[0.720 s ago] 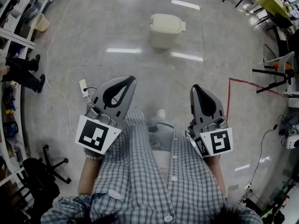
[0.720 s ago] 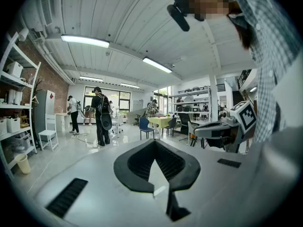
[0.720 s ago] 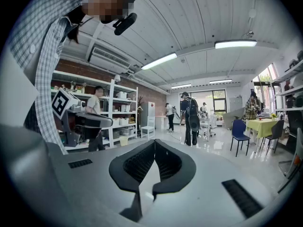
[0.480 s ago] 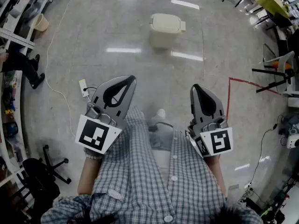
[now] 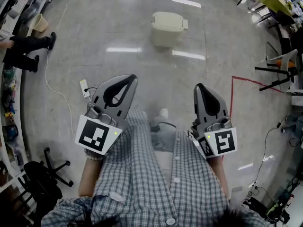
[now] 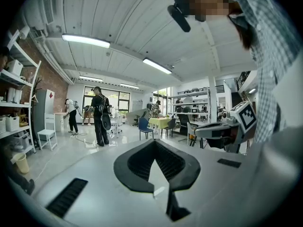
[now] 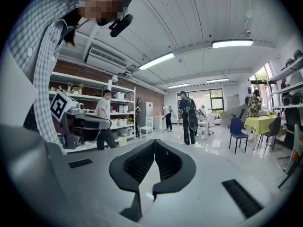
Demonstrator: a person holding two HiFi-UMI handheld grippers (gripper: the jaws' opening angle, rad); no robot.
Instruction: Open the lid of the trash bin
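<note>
**Both tongs closed and held at the waist; trash bin shut and well ahead on the floor**

Head view. The left tongs (image 5: 132, 78) and the right tongs (image 5: 199, 87) are held side by side in front of the person's checked shirt (image 5: 151, 174), both pointing forward over the grey floor (image 5: 142, 70). The marker cube of each sits at its near end. Their pose matches that of half a second ago, apart from a very slight shift.

The cream trash bin (image 5: 166, 32) stands on the floor well apart from both tongs, up the frame and between their two lines. Its lid (image 5: 168, 21) lies flat and shut, as in the earlier frames. The bin sits a touch higher in the frame than before.

The clearest change is at the left edge. The dark trousers and shoes of a bystander (image 5: 26, 48) now reach further up and out across the floor than they did beside the shelving (image 5: 9, 126). A white plug block (image 5: 84, 89) with its cable lies just left of the left tongs, unmoved. A red tape line (image 5: 246, 82) marks the floor to the right, and a black swivel chair (image 5: 42, 174) stands at lower left.

Left gripper view: the two dark ribbed jaws meet tip to tip, with nothing held between them. The room beyond shows standing people and chairs.

Right gripper view: the jaws are likewise pressed together along their front edge, gripping nothing.
</note>
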